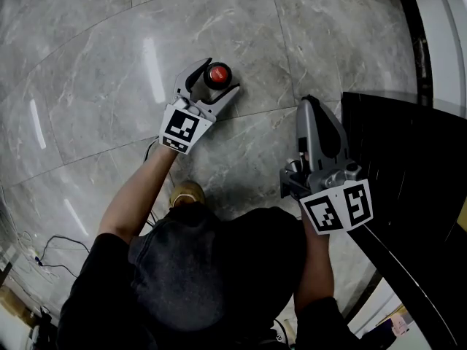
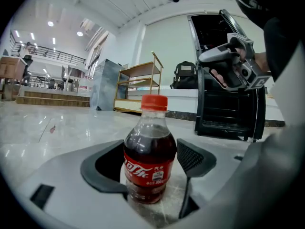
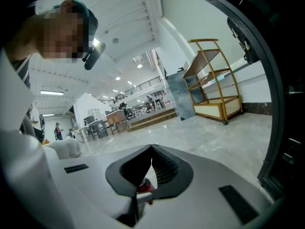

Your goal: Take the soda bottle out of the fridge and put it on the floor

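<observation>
The soda bottle [image 1: 217, 74] stands upright on the grey marble floor, with dark cola, a red label and a red cap [image 2: 149, 161]. My left gripper [image 1: 217, 79] reaches around it, one jaw on each side [image 2: 150, 149]. It is open, and the right pad stands clear of the bottle. My right gripper [image 1: 309, 102] hovers to the right beside the black fridge [image 1: 398, 152], shut, fingertips together on nothing [image 3: 151, 149]. Below its jaws a bit of the bottle's red cap [image 3: 145, 187] shows.
The fridge's open door [image 2: 224, 104] stands close on the right. A wooden shelf cart [image 2: 138, 87], a metal cabinet [image 2: 106, 82] and a backpack [image 2: 183, 75] stand farther off. Cables [image 1: 44, 257] lie at the lower left. The person's shoe [image 1: 187, 193] is behind the left gripper.
</observation>
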{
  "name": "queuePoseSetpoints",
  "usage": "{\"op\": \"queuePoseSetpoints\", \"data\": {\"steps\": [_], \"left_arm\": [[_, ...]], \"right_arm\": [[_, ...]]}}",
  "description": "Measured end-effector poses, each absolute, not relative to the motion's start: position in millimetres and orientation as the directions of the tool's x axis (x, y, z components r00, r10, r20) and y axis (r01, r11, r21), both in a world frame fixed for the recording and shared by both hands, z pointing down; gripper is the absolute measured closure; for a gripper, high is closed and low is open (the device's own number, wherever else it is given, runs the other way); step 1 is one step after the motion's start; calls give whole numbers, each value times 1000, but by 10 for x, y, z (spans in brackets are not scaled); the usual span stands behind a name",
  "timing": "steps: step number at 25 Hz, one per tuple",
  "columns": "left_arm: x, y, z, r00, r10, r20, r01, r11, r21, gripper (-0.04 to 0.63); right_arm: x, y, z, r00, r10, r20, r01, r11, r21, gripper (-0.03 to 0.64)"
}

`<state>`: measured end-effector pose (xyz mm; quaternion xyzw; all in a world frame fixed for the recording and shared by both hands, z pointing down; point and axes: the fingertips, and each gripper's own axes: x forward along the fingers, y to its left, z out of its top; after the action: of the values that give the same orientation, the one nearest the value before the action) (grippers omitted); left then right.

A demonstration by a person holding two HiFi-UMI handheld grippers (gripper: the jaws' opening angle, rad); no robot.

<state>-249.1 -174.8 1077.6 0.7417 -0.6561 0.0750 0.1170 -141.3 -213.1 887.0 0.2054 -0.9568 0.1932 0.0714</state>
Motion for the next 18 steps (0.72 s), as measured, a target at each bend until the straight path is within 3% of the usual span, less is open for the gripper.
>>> {"op": "queuePoseSetpoints", "data": {"steps": [8,18], "left_arm": [[-2498,-1654,10090,114,-957,267,-992,-95,83,259],[-2357,-1351,8243,129,-949,287,-988,-98,118,259]], "right_arm": [[-1419,-1846,8429,-922,-345,178,-387,848,-362,595],[-1366,-1383,6955,-925,-286,252,-364,857,-364,595]]}}
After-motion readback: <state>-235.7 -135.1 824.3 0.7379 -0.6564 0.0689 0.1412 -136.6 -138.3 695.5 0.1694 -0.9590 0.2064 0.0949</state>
